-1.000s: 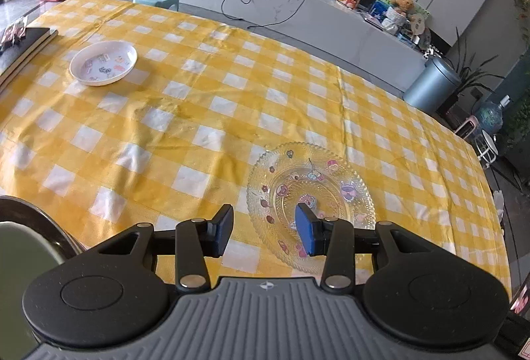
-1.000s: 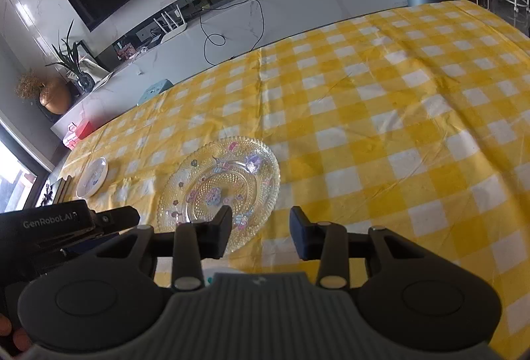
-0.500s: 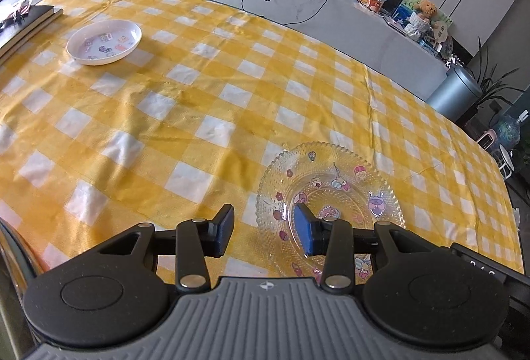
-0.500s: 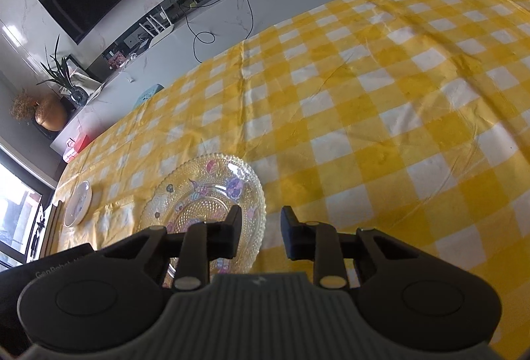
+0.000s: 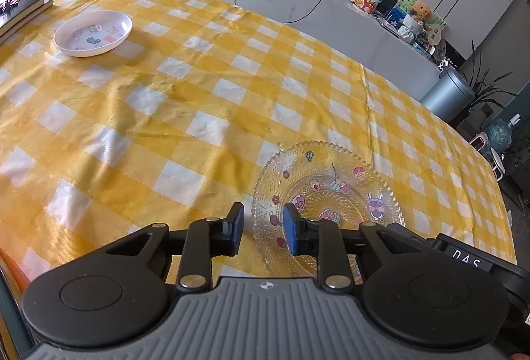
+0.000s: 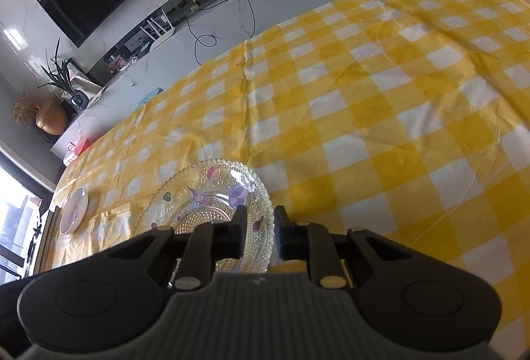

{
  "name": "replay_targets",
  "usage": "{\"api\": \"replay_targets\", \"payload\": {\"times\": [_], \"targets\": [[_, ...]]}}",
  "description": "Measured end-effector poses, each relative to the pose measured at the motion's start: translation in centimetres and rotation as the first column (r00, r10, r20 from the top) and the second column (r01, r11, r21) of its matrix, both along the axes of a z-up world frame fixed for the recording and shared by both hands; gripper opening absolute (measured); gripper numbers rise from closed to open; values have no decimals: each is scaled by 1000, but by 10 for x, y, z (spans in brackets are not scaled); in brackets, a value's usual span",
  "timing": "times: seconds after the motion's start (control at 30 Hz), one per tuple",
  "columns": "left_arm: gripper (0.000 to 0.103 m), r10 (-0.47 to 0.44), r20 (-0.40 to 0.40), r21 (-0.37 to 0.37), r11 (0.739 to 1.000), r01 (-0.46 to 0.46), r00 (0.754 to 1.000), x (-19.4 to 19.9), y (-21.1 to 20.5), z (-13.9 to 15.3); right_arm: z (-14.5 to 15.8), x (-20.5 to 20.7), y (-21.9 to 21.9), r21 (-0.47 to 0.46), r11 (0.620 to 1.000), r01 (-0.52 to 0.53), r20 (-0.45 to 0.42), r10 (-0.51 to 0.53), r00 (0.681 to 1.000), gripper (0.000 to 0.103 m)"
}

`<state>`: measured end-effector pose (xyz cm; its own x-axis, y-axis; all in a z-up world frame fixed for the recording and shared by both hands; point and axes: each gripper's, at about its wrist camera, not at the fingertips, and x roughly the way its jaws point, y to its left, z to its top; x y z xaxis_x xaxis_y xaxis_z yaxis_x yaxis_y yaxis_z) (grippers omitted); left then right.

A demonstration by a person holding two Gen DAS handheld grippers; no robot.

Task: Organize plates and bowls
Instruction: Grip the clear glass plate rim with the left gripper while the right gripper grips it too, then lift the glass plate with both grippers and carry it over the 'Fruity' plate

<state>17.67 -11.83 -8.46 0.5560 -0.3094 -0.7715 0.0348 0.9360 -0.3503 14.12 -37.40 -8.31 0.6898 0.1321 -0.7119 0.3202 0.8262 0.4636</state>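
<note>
- Glass plate (image 5: pixel 331 191) flat on the yellow-checked worktop (image 5: pixel 198 88), toward 5 o'clock in the left wrist view and 7 o'clock in the right wrist view.
- Now much closer in both views than a second ago, and partly tucked under the gripper bodies.
- Left hand-held gripper (image 5: pixel 263 229) lowered onto the plate's rim at about 8 o'clock. Jaws have just been closing, with the beaded edge between them. Not yet clenched: a strip of cloth shows beside the outer pad, and bare glass beside the blue one.
- Right hand-held gripper (image 6: pixel 260 232) likewise brought down, astride the opposite rim at about 4 o'clock. Jaws also just closing, narrower than the left pair, the rim lying close against the outer pad. Cannot tell whether actually grasping yet.
- Probably means a two-sided pickup about to begin, nothing raised so far.
- White dish (image 5: pixel 92 33) unmoved at 10 o'clock, well apart from the plate, a likely partner for stacking.
- Near edge of the plate hidden beneath both gripper bodies, so contact under the pads unreadable.
- Clear glass hard to separate from the cloth pattern at the rim.
- No bowl in either view.
</note>
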Motion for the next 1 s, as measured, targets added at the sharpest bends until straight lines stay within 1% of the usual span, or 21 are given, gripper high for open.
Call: {"api": "replay_targets", "payload": {"times": [0.07,0.17,0.27,0.47,0.53,0.7,1.0], "targets": [[20,0,-2,-3,1000,0,1000,0,0,0,0,0,0,-10,1000,3,-1,-3,1000,10],[20,-3,-5,-1,1000,3,1000,2,-1,1,1,1,0,-13,1000,3,-6,-3,1000,9],[20,-9,12,-2,1000,9,1000,1,-1,6,4,0,0,-14,1000,5,-2,-5,1000,8],[20,-19,13,-6,1000,19,1000,-5,0,14,12,-6,-5,14,1000,6,-7,-6,1000,7],[20,-26,16,-7,1000,27,1000,-9,0,17,15,-11,-7,24,1000,12,-5,-12,1000,6],[20,-45,25,0,999,45,999,-24,1,25,24,-26,-5,15,1000,13,0,-13,1000,6],[20,-77,34,8,997,77,996,-56,10,38,35,-66,0,45,999,17,1,-18,1000,6]]}}
